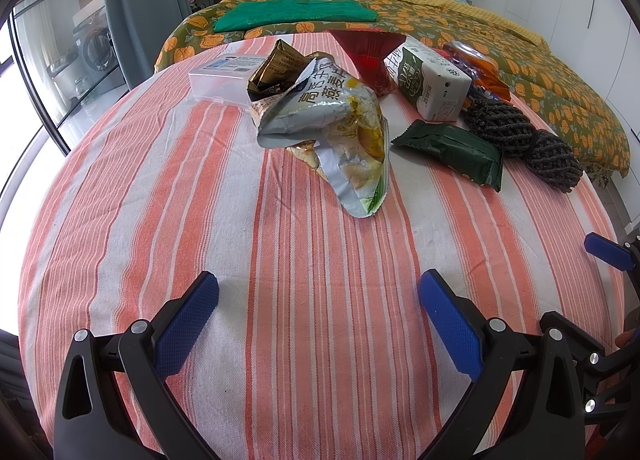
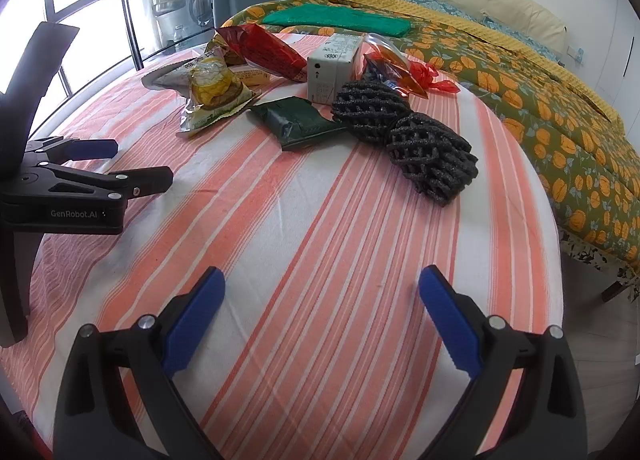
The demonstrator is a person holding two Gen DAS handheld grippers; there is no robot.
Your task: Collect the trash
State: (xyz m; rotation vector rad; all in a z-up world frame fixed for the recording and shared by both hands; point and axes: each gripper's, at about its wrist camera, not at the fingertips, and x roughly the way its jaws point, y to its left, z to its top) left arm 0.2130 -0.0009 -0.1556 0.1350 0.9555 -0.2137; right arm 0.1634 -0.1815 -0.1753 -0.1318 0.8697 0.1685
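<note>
Trash lies on the far half of a table under an orange-and-white striped cloth (image 1: pixel 280 300). A crumpled silver and yellow snack bag (image 1: pixel 340 132) (image 2: pixel 212 96) is nearest, with a gold wrapper (image 1: pixel 276 68) behind it. A dark green packet (image 1: pixel 452 150) (image 2: pixel 298 122), black foam netting (image 1: pixel 524 140) (image 2: pixel 408 136), a white milk carton (image 1: pixel 432 80) (image 2: pixel 334 62), a red bag (image 1: pixel 370 56) (image 2: pixel 268 52) and an orange-red wrapper (image 2: pixel 404 68) lie around. My left gripper (image 1: pixel 318 320) and right gripper (image 2: pixel 320 316) stand open above bare cloth, holding nothing.
A clear plastic box (image 1: pixel 224 78) sits at the back left of the table. Behind the table is a bed (image 1: pixel 520 60) with an orange-patterned cover and a folded green cloth (image 1: pixel 296 14). Glass doors are on the left (image 1: pixel 48 72). The left gripper's body (image 2: pixel 80 188) shows in the right wrist view.
</note>
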